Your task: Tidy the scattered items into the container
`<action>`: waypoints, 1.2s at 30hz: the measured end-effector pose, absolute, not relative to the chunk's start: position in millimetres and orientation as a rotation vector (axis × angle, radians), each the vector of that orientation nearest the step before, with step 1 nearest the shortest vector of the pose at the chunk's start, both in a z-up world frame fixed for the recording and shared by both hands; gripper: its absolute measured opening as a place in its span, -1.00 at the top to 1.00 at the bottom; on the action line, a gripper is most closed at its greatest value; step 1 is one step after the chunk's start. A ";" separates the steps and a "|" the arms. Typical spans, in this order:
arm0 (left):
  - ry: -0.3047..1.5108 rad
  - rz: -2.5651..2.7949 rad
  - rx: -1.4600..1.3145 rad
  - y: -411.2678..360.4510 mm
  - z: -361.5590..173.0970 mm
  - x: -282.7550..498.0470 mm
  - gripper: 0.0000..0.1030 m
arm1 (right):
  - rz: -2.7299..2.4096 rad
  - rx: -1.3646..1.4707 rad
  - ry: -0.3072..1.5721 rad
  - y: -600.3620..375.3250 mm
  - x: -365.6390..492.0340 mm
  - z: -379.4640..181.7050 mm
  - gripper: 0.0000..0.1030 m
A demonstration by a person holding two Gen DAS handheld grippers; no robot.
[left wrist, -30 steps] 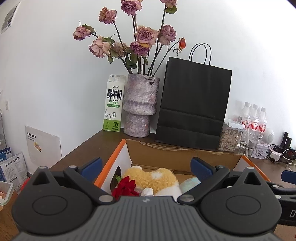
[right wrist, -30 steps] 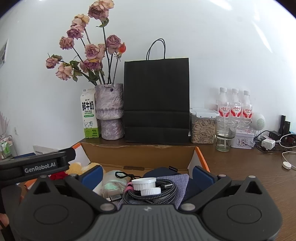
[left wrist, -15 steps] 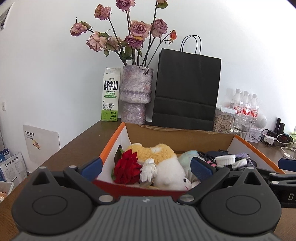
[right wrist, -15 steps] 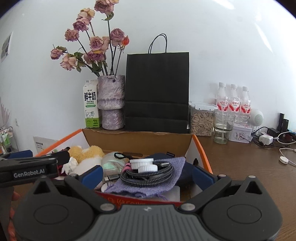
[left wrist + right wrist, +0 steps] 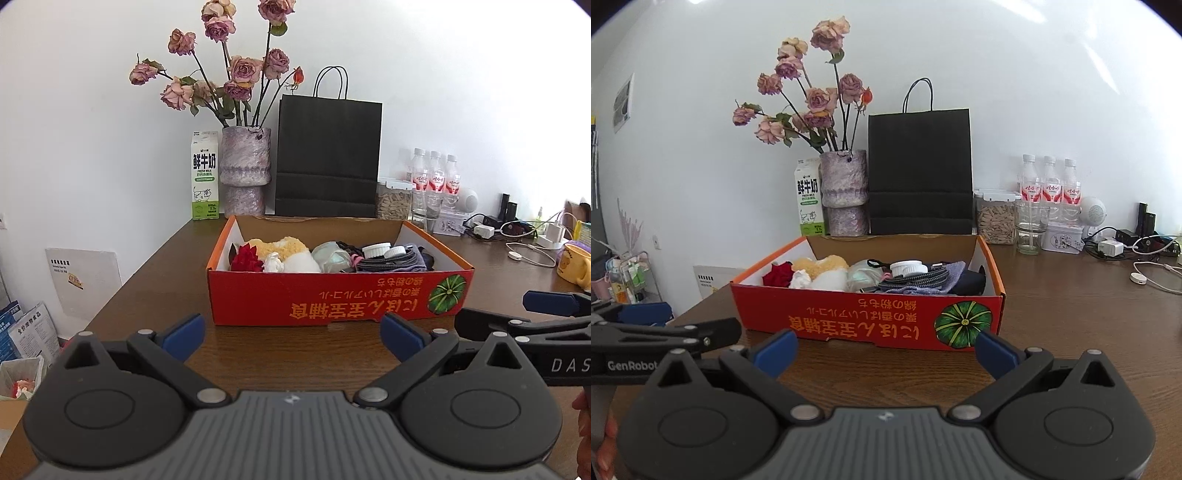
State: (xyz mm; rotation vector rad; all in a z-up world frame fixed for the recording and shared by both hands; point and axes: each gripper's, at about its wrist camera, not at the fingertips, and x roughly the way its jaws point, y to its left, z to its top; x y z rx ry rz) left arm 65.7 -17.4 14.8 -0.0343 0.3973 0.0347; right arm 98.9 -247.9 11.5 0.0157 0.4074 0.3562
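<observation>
You pulled both claws back from red box (image 5: pixel 340 295); box sat mid-frame on table (image 5: pixel 280 354), well apart. Left claw (image 5: pixel 291 332) and right claw (image 5: pixel 884 349) gaped wide, empty. Plush toy (image 5: pixel 284 251), cable coil (image 5: pixel 916 277) lay inside. Tidying looked finished.

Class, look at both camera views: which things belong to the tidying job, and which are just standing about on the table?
Job: red box, plush toy, red rose, coiled cable, both open grippers.

Standing about: milk carton, vase, black bag, water bottles, yellow mug.
</observation>
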 end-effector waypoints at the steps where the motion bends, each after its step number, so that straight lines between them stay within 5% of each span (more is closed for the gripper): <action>1: 0.408 0.044 -0.024 -19.5 14.8 59.3 -1.00 | 0.359 0.020 0.423 -248.8 93.2 11.3 -1.00; 36: 0.445 0.098 0.003 -31.2 9.4 15.8 -1.00 | 0.356 -0.039 0.498 -246.5 45.7 12.8 -1.00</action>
